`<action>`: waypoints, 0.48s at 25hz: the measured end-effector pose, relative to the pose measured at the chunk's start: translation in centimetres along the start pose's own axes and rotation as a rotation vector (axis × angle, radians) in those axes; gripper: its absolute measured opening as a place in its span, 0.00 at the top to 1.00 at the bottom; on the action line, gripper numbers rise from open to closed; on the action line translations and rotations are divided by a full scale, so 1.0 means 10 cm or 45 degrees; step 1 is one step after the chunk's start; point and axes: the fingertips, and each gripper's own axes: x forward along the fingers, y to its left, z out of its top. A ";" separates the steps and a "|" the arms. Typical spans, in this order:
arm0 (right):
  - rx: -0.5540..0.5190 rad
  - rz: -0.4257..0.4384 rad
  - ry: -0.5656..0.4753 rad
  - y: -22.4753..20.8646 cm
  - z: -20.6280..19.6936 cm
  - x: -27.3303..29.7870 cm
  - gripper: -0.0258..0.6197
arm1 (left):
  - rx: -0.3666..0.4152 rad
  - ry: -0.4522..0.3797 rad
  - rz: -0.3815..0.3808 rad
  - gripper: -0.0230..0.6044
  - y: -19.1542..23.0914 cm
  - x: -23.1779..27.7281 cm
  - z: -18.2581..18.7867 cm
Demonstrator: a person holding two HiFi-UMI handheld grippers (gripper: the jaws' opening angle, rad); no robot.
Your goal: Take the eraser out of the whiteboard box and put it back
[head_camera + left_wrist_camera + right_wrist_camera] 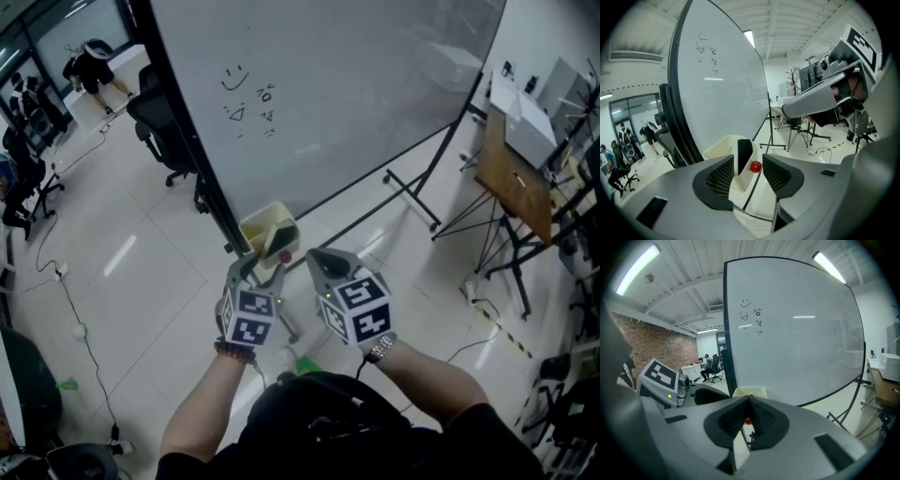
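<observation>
**Q:** What stage of the task is shown?

**A:** The eraser [744,152], a dark slab, stands upright inside the cream whiteboard box [255,223], fixed at the lower corner of the whiteboard [328,84]. Nothing is lifted out. These pictures do not show whether the removal has yet to begin or the return is already made. If it has yet to begin, the whole task remains.

**Q:** What is the state of the tongs?

**A:** Left gripper [748,169]: jaws spread, with box and eraser seen beyond and between them and the pads pressing on nothing. Right gripper [748,413]: jaws pressed together, with nothing pinched.

**Q:** What does each view add?

**A:**
- **Head view:** both grippers are side by side just near of the box. The left one points at it and the right one sits slightly to its right. This view alone shows the stand legs [412,199] and a wooden table [514,183] at far right.
- **Left gripper view:** it gives the eraser's upright pose and a small red ball [755,166] just right of it, whose nature is unclear.
- **Right gripper view:** only the box's rim shows above the closed jaws, and the eraser is hidden. It adds a brick wall [651,343] and seated people far left.
</observation>
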 end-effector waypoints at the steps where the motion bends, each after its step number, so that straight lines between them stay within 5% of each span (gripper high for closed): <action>1: -0.001 0.004 -0.002 0.01 -0.01 -0.04 0.92 | -0.005 -0.002 0.004 0.66 -0.03 -0.03 0.00; 12: -0.028 0.050 -0.030 0.14 -0.14 -0.52 0.92 | -0.061 -0.020 0.060 0.66 -0.40 -0.41 -0.03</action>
